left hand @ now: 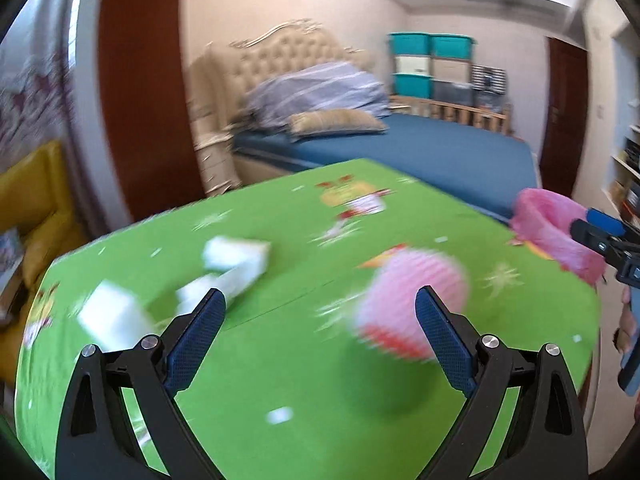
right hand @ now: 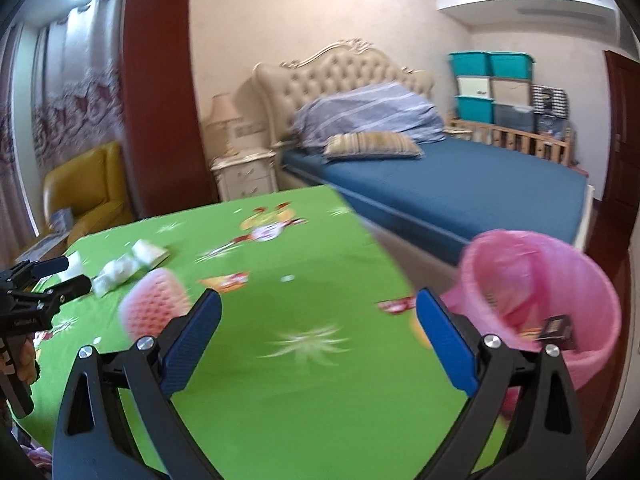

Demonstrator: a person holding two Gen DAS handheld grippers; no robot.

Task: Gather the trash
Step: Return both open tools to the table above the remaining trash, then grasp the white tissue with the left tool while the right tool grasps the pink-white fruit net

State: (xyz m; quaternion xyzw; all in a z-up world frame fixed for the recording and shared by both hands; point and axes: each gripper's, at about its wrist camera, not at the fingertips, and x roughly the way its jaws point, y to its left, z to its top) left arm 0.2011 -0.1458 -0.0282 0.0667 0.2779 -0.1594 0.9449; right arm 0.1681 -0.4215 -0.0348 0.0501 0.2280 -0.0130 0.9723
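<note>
1. Left gripper (left hand: 320,312): fingers spread wide, grasping nothing.
2. Right gripper (right hand: 319,316): fingers spread, empty.
3. Pink foam-net fruit sleeve (left hand: 412,304) and crumpled white tissues (left hand: 232,264) lie on the green-clothed desk (left hand: 304,380).
4. Pink-lined bin (right hand: 536,296) stands at the desk's right edge.

**Trash on the green table**

We see a pink foam fruit net (left hand: 412,304) lying near the green table's (left hand: 288,360) middle, crumpled white tissues (left hand: 224,276) toward its left side, and a pink-lined bin (right hand: 536,292) at its right edge.
</note>
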